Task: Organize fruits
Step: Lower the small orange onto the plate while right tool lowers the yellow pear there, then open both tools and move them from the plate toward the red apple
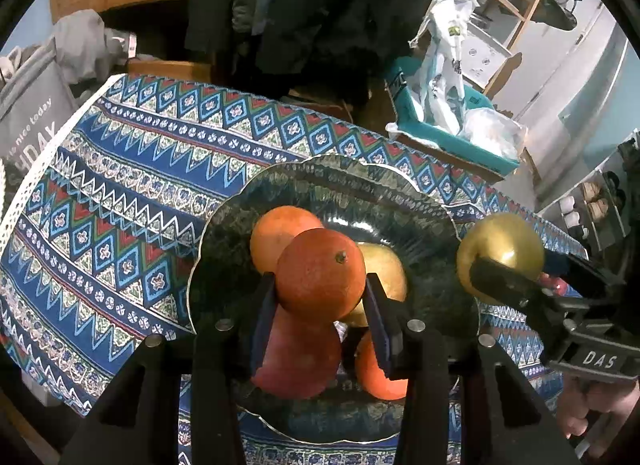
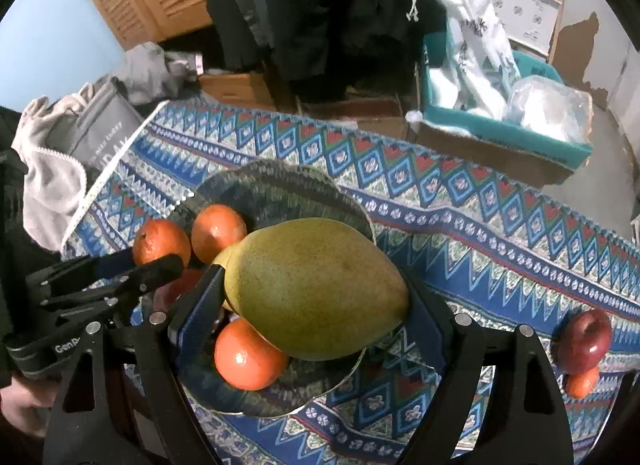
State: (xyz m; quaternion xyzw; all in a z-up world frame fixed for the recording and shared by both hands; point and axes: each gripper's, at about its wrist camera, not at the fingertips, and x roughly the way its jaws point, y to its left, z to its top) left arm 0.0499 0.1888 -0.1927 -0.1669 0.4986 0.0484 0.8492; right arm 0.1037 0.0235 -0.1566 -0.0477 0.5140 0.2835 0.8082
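Observation:
My left gripper point(image 1: 320, 297) is shut on an orange point(image 1: 320, 273) and holds it above the dark green plate point(image 1: 360, 189). On the plate lie another orange point(image 1: 276, 235), a yellow apple point(image 1: 386, 269), a red apple point(image 1: 300, 361) and a third orange point(image 1: 378, 373). My right gripper point(image 2: 316, 297) is shut on a yellow-green pear point(image 2: 316, 289), held over the plate's point(image 2: 280, 185) right side. The pear point(image 1: 500, 253) and right gripper also show at the right of the left wrist view. The left gripper point(image 2: 160, 265) with its orange point(image 2: 162, 243) shows at the left of the right wrist view.
A patterned blue cloth point(image 1: 120, 185) covers the table. A red apple point(image 2: 586, 339) and a small orange point(image 2: 582, 383) lie on the cloth at the right. A teal box point(image 2: 500, 137) with plastic bags stands behind the table. A grey bag point(image 1: 28, 113) sits at the left.

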